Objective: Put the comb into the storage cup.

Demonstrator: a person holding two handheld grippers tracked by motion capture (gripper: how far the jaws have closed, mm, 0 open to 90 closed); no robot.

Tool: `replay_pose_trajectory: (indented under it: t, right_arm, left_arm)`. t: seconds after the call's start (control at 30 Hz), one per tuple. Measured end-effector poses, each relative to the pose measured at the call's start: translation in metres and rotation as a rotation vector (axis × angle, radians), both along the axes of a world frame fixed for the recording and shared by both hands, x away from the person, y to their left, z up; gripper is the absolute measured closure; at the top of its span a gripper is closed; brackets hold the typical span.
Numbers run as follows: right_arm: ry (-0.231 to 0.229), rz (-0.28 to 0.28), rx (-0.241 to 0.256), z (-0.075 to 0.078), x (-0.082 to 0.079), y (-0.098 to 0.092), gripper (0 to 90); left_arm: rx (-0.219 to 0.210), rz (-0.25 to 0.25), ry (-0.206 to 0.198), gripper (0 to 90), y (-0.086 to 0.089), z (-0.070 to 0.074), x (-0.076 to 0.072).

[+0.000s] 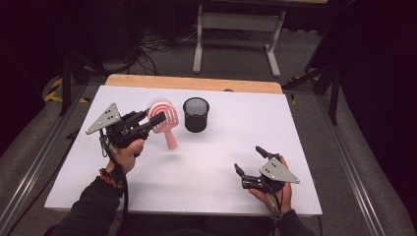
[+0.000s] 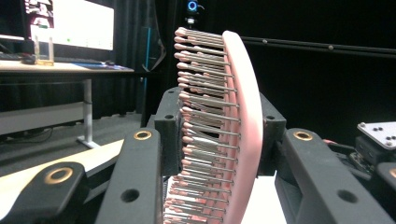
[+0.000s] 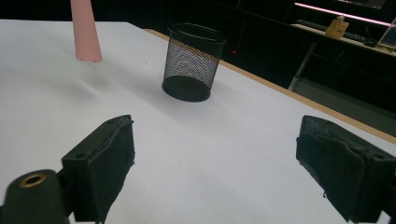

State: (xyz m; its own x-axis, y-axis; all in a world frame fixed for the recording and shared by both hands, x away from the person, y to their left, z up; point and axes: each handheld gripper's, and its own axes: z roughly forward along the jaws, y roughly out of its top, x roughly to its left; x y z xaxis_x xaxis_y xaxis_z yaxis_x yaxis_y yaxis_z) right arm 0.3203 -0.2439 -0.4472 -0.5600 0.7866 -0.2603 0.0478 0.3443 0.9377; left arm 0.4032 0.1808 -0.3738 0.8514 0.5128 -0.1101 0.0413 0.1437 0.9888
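**Pink brush held aloft, mesh cup waiting alongside**

A pink hairbrush [image 1: 164, 119] hangs above the white table [image 1: 206, 172], its head clamped between the jaws of the left gripper [image 1: 156, 119], handle pointing down. Just beside it stands an empty black mesh cup [image 1: 196, 114], the likely destination. To seat it cleanly, the handle tip should be centred over the rim before lowering. The right gripper [image 1: 248, 161] rests wide open and empty, well apart.

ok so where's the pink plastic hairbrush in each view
High view: pink plastic hairbrush left of centre, head clamped in the left gripper.
Left gripper view: centre, head and bristles between the jaws.
Right gripper view: its handle tip at upper left.
Shared landmark: black mesh cup.
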Motion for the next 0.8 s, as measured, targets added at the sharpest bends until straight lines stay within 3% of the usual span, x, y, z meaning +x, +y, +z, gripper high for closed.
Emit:
replay_pose_trajectory:
  t: [0.27, 0.8]
  right_arm:
    - [0.022, -0.012, -0.009, -0.006, -0.002, -0.006, 12.3]
    - [0.022, -0.015, -0.011, -0.008, -0.002, -0.007, 12.3]
  left_arm:
    - [0.001, 0.013, 0.003, 63.4, 0.000, 0.003, 0.005]
    - [0.007, 0.027, -0.041, 63.4, -0.002, 0.033, 0.020]
